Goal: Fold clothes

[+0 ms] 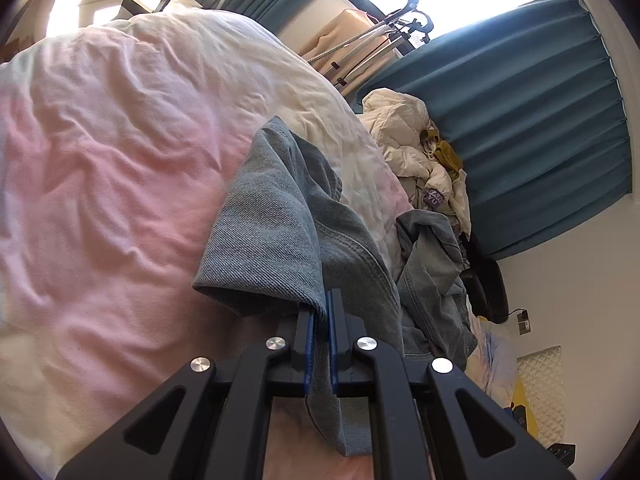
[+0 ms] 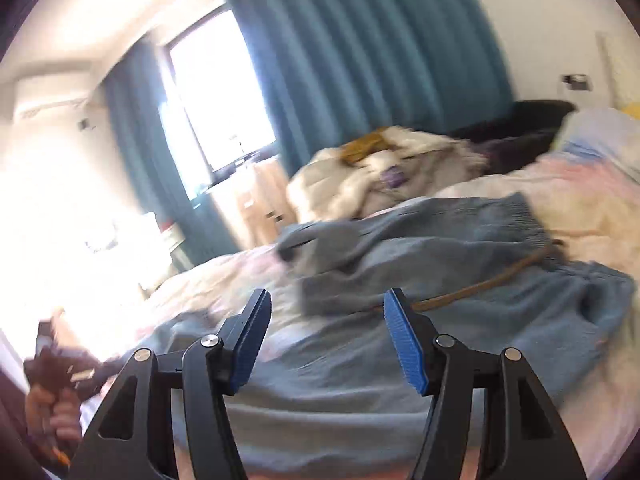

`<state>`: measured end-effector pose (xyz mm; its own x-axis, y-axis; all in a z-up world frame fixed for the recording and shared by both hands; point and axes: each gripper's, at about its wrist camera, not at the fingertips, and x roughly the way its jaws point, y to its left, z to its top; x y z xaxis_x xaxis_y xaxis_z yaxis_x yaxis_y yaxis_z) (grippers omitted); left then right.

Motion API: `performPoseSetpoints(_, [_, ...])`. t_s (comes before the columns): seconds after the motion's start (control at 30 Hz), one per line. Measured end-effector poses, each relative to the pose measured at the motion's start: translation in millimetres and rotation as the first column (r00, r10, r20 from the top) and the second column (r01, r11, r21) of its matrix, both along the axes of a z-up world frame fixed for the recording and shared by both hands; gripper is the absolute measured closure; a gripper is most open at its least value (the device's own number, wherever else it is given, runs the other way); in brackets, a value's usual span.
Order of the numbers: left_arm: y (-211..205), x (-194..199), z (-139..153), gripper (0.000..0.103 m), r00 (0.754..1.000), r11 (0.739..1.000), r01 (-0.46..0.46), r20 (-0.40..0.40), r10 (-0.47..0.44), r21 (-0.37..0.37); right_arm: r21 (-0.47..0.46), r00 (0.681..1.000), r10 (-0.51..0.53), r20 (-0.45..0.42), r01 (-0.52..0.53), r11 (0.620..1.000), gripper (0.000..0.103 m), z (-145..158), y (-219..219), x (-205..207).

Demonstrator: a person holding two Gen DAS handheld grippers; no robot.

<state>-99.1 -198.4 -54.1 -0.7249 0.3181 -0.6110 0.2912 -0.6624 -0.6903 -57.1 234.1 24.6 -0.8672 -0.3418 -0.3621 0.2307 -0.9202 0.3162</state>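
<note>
The right wrist view is smeared with motion blur, so we can't make out fine detail there, and its lower left corner shows only part of a hand (image 2: 52,412) gripping something dark that we can't identify. Our left claw (image 1: 319,320) is clamped tight on a fold of the grey-blue garment (image 1: 276,216); the cloth runs down between its two blue ribbed pads and drapes below, hiding whatever lies under it. The fabric looks like a soft twill knit with a stitched hem, bunched into a second heap ahead and to the right of that claw. Our right claw (image 2: 326,330) hangs wide open, gripping nothing, just above the same garment (image 2: 400,280), which lies spread and rumpled on the bed straight ahead of it. A thin brown cord (image 2: 492,280) crosses the cloth beyond the right pad. The bed sheet (image 1: 100,160) is pale pink, finely wrinkled. Further ahead, one cream pile of clothes (image 1: 416,156) sits against teal pleated curtains (image 1: 532,140).
</note>
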Motion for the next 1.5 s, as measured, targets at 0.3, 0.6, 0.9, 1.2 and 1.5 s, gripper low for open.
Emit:
performPoseSetpoints(0.3, [7.6,-7.7,0.9,0.099,0.999,0.999,0.03,-0.032,-0.029,0.015,0.213,0.868,0.49,0.082,-0.495,0.842,0.044,-53.6,-181.1,0.2])
performPoseSetpoints(0.6, [13.0,-19.6,-8.5,0.083,0.998,0.997,0.051,-0.031,-0.049,0.058,0.277,0.858,0.49,0.156,-0.514,0.812,0.088,-105.5,-242.4,-24.5])
performPoseSetpoints(0.9, [8.3,-16.1,-22.3,0.055,0.996,0.953,0.048,-0.084,-0.024,0.3,0.072,0.902,0.404,0.152,-0.418,0.906,0.1,-82.2,-190.4,-51.9])
performPoseSetpoints(1.2, [-6.8,-14.9,-39.1,0.054,0.996,0.905,-0.021,-0.072,0.058,0.424,-0.026,0.917,0.396,0.04,-0.395,0.918,0.1,-30.4,-159.8,-39.6])
performPoseSetpoints(1.5, [13.0,-33.7,-53.0,0.054,0.998,0.95,-0.047,-0.03,0.059,0.309,-0.057,0.929,0.37,-0.004,-0.369,0.928,0.1,-9.1,-135.2,-22.8])
